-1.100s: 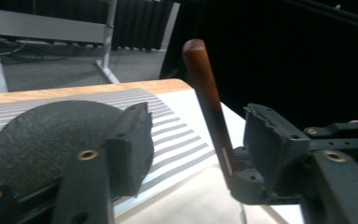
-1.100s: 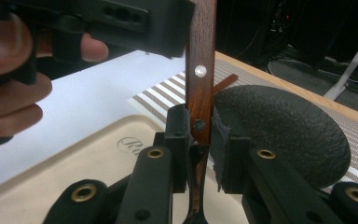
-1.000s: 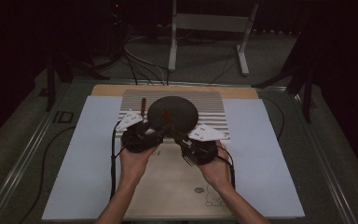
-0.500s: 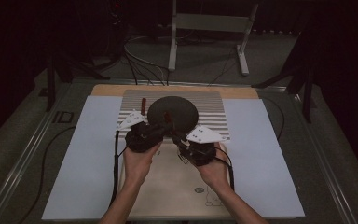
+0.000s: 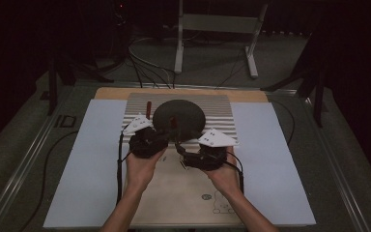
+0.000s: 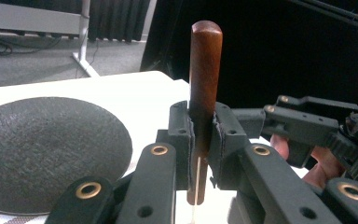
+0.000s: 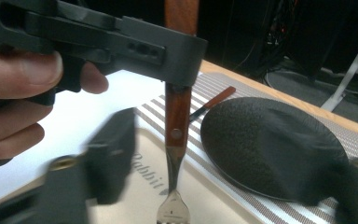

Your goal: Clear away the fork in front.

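**Fork held upright in your left claw, tines down**

Your left claw (image 6: 200, 154) is clamped on the wooden handle of a fork (image 6: 205, 79). The fork's long axis stands close to vertical: the rounded handle end points to 12 o'clock in the left gripper view, and in the right gripper view the metal tines (image 7: 172, 210) point to 6 o'clock, low over the pale board (image 5: 183, 188) printed with "Rabbit". Whether the tines touch the board, you cannot tell.

In the high view the fork (image 5: 173, 122) sits at the near edge of the round black mat (image 5: 178, 113), between your two hands and roughly at the centre of the table (image 5: 96, 169). The mat lies on a striped placemat (image 5: 217, 121). A second wooden-handled utensil (image 5: 149, 107) lies on the stripes at about 9 o'clock from the mat, just beside its rim.

Your right claw (image 5: 186, 152) sits at about 4 o'clock from the fork, near it, jaws spread wide with nothing between them; its jaw tips look blurred in the right gripper view.
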Tool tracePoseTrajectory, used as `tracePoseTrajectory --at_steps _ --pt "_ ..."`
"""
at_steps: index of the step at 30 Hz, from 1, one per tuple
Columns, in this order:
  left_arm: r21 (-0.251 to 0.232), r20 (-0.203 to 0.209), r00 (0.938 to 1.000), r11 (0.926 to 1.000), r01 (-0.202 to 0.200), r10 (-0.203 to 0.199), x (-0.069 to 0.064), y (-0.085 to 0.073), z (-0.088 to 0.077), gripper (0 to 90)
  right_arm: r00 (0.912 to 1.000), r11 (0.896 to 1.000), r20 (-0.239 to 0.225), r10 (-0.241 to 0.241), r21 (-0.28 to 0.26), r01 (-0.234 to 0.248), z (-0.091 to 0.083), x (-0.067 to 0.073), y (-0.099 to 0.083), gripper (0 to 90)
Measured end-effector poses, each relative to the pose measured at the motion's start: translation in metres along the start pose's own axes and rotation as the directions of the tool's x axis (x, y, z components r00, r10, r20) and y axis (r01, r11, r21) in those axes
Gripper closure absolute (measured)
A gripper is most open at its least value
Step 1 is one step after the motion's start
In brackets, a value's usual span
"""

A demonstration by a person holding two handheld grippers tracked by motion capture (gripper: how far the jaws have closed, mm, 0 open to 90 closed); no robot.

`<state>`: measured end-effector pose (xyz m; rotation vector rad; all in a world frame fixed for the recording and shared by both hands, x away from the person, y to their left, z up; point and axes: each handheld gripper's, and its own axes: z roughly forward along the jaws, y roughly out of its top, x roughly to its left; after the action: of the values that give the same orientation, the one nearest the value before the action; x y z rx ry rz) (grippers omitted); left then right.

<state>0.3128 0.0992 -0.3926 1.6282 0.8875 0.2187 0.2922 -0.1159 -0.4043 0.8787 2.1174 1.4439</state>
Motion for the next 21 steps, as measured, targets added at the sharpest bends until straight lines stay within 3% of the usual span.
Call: tracePoseTrajectory --at_steps 4,9,21 --pt "0.013 -0.004 1.0 0.9999 -0.008 0.008 0.001 0.001 -0.002 81.0 0.9999 1.0 0.004 0.011 0.009 -0.011 -0.001 -0.003 -0.001 14.3" --pt "0.023 -0.007 0.9999 0.9997 -0.008 0.008 0.003 0.003 -0.004 80.9 0.9997 1.0 0.004 0.022 0.011 -0.022 -0.005 -0.009 -0.004 13.5" --pt "0.063 -0.004 0.9998 0.9978 0.022 -0.022 0.016 0.006 -0.015 80.9 0.9951 0.998 0.08 0.058 0.007 -0.059 -0.024 -0.038 -0.02 11.9"
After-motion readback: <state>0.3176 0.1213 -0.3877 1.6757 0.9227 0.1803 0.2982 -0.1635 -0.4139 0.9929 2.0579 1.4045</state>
